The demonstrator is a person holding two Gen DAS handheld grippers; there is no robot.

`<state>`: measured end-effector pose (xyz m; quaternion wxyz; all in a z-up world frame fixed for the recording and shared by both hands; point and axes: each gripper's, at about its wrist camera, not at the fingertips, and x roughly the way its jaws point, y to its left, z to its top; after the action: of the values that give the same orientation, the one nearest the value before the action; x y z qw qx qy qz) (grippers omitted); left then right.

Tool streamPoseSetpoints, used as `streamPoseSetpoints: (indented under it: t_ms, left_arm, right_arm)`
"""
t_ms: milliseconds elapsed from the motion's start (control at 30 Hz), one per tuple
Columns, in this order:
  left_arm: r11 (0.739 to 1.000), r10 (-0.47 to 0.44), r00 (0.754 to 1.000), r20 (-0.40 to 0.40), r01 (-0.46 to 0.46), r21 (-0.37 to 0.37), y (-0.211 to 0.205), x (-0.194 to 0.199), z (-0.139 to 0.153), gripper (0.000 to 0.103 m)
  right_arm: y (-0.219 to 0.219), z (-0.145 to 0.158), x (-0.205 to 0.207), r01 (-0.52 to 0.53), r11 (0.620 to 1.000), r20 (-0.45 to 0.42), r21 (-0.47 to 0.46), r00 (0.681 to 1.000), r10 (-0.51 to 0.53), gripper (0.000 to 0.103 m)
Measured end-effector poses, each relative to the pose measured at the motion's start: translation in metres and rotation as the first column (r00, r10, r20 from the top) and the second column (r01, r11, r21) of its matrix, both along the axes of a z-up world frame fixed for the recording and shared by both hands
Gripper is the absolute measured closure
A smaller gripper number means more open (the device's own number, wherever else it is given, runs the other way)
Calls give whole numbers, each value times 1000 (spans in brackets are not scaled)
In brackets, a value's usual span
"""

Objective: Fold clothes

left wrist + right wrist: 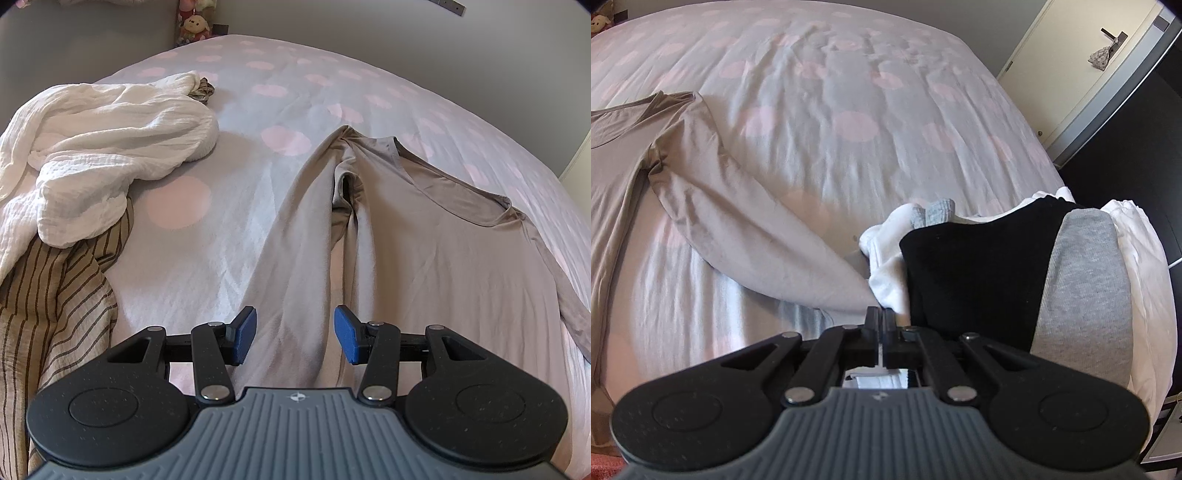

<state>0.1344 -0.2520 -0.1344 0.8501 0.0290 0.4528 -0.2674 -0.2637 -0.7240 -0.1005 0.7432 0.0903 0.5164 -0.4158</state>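
Note:
A taupe long-sleeved shirt (424, 229) lies spread on the bed, neckline at the far end. My left gripper (294, 334) is open and empty, its blue pads (245, 334) straddling the shirt's left sleeve (295, 236) close above it. In the right wrist view the shirt's body (617, 155) lies at the left and its other sleeve (757, 236) runs toward my right gripper (882, 317), which is shut on the sleeve's cuff end. The pinch point is partly hidden by the fingers.
The bed (221, 240) has a grey cover with pink dots. A white crinkled garment (103, 147) lies on a striped one (55, 314) at the left. A stack of black, grey and white clothes (1015, 266) lies at the bed's right edge, beside a door (1082, 66).

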Motion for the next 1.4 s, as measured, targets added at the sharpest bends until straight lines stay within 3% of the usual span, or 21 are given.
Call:
streamPoseSetpoints:
  t_ms: [167, 300, 367, 433, 567, 867, 1033, 1067, 1133, 1167, 1233, 1400]
  left_arm:
    - [1000, 16, 1000, -9, -16, 4, 3, 3, -1, 58]
    - [997, 81, 996, -45, -82, -3, 15, 11, -2, 58]
    - [993, 115, 990, -80, -116, -11, 23, 16, -3, 58]
    - [988, 147, 982, -116, -150, -17, 30, 22, -4, 59]
    - [976, 209, 960, -187, -218, -26, 46, 33, -5, 58]
    - [988, 145, 945, -293, -123, 92, 43, 31, -15, 59]
    - [986, 109, 931, -348, -56, 158, 41, 28, -21, 60]
    - [984, 103, 928, -359, -43, 171, 40, 28, -22, 62]
    - [981, 90, 920, -382, -15, 196, 39, 27, -25, 84]
    - [979, 83, 916, -393, -1, 205, 39, 26, -26, 88]
    - [984, 67, 913, -402, 8, 180, 39, 25, -26, 101]
    - [993, 59, 940, -335, -19, 120, 46, 29, 0, 103]
  right_arm:
    - [7, -11, 2, -8, 1000, 9, 27, 1000, 8, 100]
    - [16, -21, 5, -22, 999, 17, 42, 1000, 22, 97]
    - [21, -22, 6, -25, 999, 36, 39, 999, 23, 90]
    - [28, -21, 7, -29, 999, 63, 17, 998, 28, 69]
    - [52, -13, 13, -50, 998, 170, -27, 984, 54, 64]
    - [105, -31, 61, -79, 992, 500, 98, 866, 19, 60]
    - [119, -50, 87, -123, 981, 558, 151, 830, 18, 59]
    - [118, -52, 87, -118, 981, 567, 156, 824, 9, 59]
    - [113, -57, 84, -99, 979, 581, 181, 814, -25, 59]
    - [109, -59, 81, -85, 976, 585, 199, 809, -49, 58]
    - [104, -64, 78, -62, 970, 589, 235, 803, -92, 50]
    - [107, -67, 84, -81, 969, 564, 234, 823, -67, 47]
